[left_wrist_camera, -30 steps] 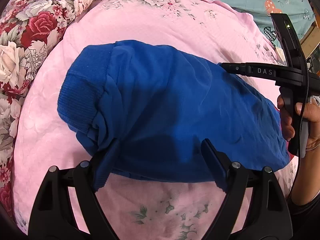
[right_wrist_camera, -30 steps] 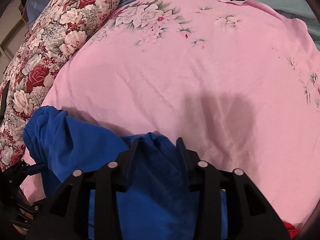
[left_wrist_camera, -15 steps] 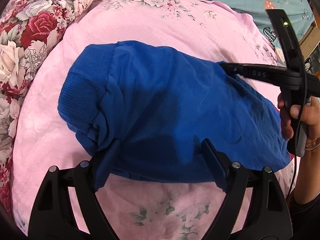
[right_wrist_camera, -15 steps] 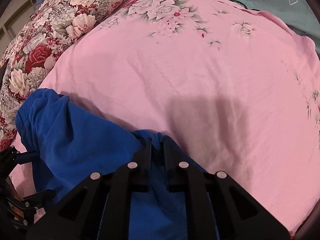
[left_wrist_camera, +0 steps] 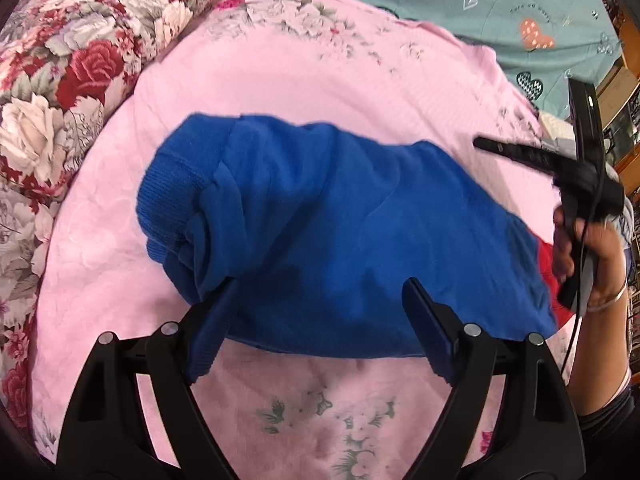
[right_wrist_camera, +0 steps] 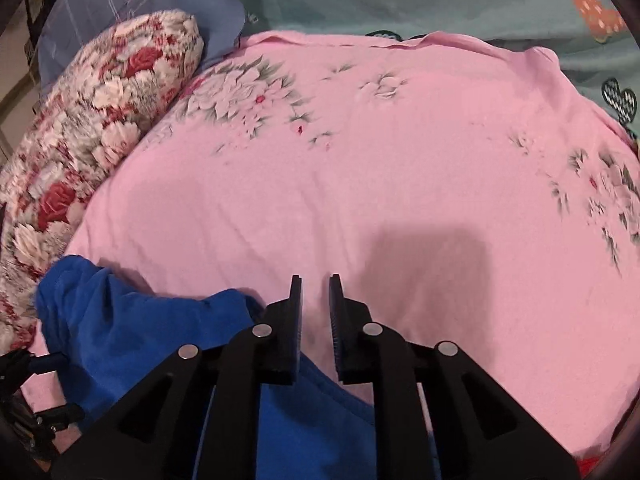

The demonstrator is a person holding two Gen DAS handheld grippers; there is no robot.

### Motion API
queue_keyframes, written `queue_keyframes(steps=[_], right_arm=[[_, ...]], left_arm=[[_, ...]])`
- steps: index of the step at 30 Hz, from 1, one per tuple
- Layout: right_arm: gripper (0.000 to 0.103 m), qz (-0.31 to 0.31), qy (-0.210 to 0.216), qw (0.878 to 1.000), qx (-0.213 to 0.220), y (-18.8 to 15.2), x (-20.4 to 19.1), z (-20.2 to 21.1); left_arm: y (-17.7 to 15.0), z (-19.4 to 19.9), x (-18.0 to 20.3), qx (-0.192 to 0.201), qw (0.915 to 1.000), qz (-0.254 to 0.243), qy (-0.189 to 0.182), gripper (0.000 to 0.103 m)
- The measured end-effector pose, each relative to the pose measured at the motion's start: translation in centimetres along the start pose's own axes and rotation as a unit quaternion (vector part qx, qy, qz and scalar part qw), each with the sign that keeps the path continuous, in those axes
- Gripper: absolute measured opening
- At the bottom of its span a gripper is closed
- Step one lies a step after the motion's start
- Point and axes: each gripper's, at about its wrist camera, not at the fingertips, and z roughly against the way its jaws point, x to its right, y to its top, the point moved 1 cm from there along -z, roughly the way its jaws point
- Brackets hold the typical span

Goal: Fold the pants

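Since half a second ago the right gripper (right_wrist_camera: pixel 315 280) has let go of the blue cloth and lifted off it; its two fingers now stand a narrow gap apart with only pink sheet (right_wrist_camera: pixel 400 184) showing between them, nothing held. In the right wrist view the blue pants (right_wrist_camera: pixel 132 340) lie at the lower left of the frame, their edge running under and just left of the left finger. In the left wrist view the pants (left_wrist_camera: pixel 340 232) fill the middle of the frame as a folded bundle, the ribbed waistband at its left end, lying on the pink sheet (left_wrist_camera: pixel 360 92). The left gripper (left_wrist_camera: pixel 320 292) is spread wide at the bottom of the frame, both fingertips over the near edge of the bundle; whether they touch the cloth cannot be told. At the right edge the right gripper (left_wrist_camera: pixel 486 145) hangs above the far end of the pants, clear of them, held by a hand (left_wrist_camera: pixel 592 248). A rose-print pillow (left_wrist_camera: pixel 60 100) borders the sheet at the upper left.
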Motion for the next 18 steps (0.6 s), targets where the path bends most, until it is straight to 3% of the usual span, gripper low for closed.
queue_keyframes(steps=[3,6,9,10,11,12,13,15,18], right_arm=[[0.012,0.018,0.039,0.998,-0.039,-2.2,-0.4,0.5],[0.012,0.041,0.007,0.995,-0.093,-4.5,-0.7,-1.3],[0.001,-0.025,0.021,0.997,-0.074,-4.6,3.3,-0.6],[0.003,-0.051,-0.023,0.997,-0.054,-4.5,5.2,0.5],[0.011,-0.051,-0.023,0.997,-0.054,-4.5,5.2,0.5],[0.011,-0.067,-0.067,0.995,-0.036,-4.5,6.5,1.6],[0.011,-0.087,-0.061,0.994,-0.027,-4.8,7.5,2.5],[0.013,-0.097,0.012,0.995,-0.028,-6.0,7.4,3.9],[0.035,-0.039,0.028,0.997,-0.052,-8.1,5.3,4.3]], left_arm=[[1.0,0.4,0.3,0.022,0.9997,-0.005,0.01,0.084],[1.9,-1.1,0.1,0.021,0.9986,-0.001,0.049,0.084],[2.0,-2.8,-0.4,0.004,0.9975,-0.002,0.07,0.084],[1.9,-2.8,-0.2,0.003,0.997,-0.008,0.077,0.084],[1.7,-2.6,-0.1,0.005,0.9966,-0.013,0.081,0.084],[1.6,-2.3,0.1,0.008,0.9964,-0.016,0.083,0.084],[1.7,-1.7,0.3,0.012,0.9967,-0.016,0.079,0.084],[1.7,-0.8,0.6,0.018,0.9976,-0.015,0.066,0.084],[2.2,0.4,1.3,0.042,0.9976,-0.023,0.051,0.084]])
